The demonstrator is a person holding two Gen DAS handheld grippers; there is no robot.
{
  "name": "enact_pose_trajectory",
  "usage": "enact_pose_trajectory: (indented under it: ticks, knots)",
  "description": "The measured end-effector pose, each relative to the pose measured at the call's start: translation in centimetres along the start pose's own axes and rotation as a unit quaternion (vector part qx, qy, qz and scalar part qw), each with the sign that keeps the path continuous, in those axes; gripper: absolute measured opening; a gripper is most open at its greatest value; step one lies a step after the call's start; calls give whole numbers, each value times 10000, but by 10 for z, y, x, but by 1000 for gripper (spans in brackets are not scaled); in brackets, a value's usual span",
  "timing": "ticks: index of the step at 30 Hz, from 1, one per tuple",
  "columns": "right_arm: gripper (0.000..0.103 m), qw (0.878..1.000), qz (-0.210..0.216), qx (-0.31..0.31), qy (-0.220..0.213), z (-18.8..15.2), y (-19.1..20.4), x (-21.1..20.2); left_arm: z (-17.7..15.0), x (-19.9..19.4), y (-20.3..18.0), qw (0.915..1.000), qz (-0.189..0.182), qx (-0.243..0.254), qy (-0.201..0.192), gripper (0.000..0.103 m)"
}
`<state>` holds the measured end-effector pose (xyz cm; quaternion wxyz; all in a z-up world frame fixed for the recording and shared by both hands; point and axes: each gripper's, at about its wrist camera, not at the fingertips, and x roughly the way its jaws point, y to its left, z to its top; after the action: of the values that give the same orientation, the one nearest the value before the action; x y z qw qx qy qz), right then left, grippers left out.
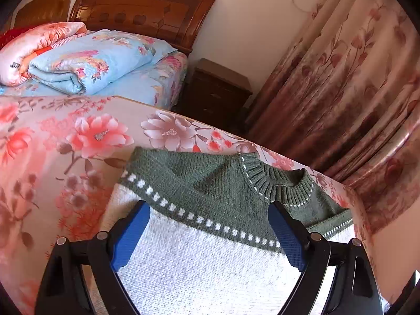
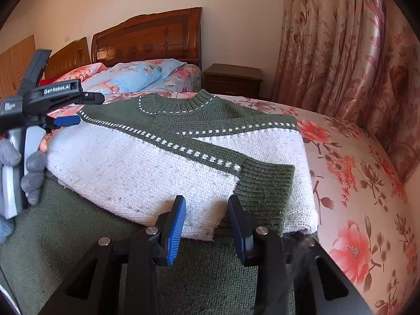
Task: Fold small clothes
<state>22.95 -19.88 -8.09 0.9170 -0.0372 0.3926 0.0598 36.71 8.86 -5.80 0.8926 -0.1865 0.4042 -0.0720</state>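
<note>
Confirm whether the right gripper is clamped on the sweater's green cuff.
No: the right gripper is open, its blue fingers apart, just short of the green cuff of the sweater.

L gripper: jaws wide apart, blue pads facing each other, nothing pinched between them; black frame fills the bottom of its own view. Seen from the R wrist cam, it sits at the left side of the bed, tilted, fingers pointing roughly sideways, held by a hand in a grey knit glove wrapped round the grey handle. R gripper: jaws parted w/ a moderate gap, narrower than L, blue pads angled slightly inward, near the bed's front edge.
</note>
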Motion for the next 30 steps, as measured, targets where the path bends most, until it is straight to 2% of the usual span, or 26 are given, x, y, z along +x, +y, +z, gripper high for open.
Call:
enact_pose_trajectory:
  ticks: [2, 4, 6, 7, 8, 12, 13, 15, 17, 19, 21, 23, 24, 26, 27, 28, 30]
  knots:
    - [34, 10000, 9, 6, 2, 0, 0, 0, 5, -1, -5, 9998, 172, 60, 75, 103]
    - [34, 10000, 20, 16, -1, 0, -1, 0, 10, 7, -7, 9970, 714, 238, 150, 103]
    - [34, 10000, 27, 20, -1, 0, -1, 0, 13, 27, 0, 9913, 1207, 324, 408, 103]
    - [34, 10000, 27, 19, -1, 0, 0, 0, 11, 41, 9, 9875, 1389, 285, 688, 103]
    - [34, 10000, 42, 32, 1, 0, -1, 0, 12, 41, 9, 9885, 1336, 365, 611, 103]
    - [34, 10000, 67, 52, -6, 0, -1, -1, 12, 35, 17, 9910, 1234, 90, 504, 103]
    - [34, 10000, 46, 34, -4, 0, -1, -1, 12, 29, 19, 9920, 1198, -23, 401, 103]
    - [34, 10000, 61, 49, -4, 0, -1, -1, 10, 4, 16, 9930, 1163, -162, -113, 103]
    - [34, 10000, 39, 26, -1, 0, -1, 0, 8, -15, 1, 9924, 1142, 93, -440, 103]
    - [34, 10000, 38, 23, 1, 0, 0, 0, 4, -23, -20, 9909, 1077, 562, -576, 103]
    - [34, 10000, 49, 31, -1, 0, -1, 0, -6, -20, -48, 9851, 1085, 1235, -505, 103]
    - [34, 10000, 46, 29, 0, 0, -1, 0, -15, -5, -60, 9791, 1210, 1616, -240, 103]
    - [34, 10000, 51, 33, -1, 0, -1, 0, -18, 2, -61, 9778, 1271, 1660, -119, 103]
    - [34, 10000, 53, 36, -1, 0, -1, 0, -32, 24, -51, 9752, 1474, 1610, 363, 103]
    - [34, 10000, 59, 41, 0, 0, -2, 0, -36, 26, -44, 9780, 1390, 1496, 415, 103]
    - [34, 10000, 65, 49, 2, 0, -2, 0, -37, 19, -37, 9831, 1259, 1291, 307, 103]
    - [34, 10000, 79, 58, -1, 0, -2, 0, -37, 4, -30, 9846, 1309, 1120, 307, 103]
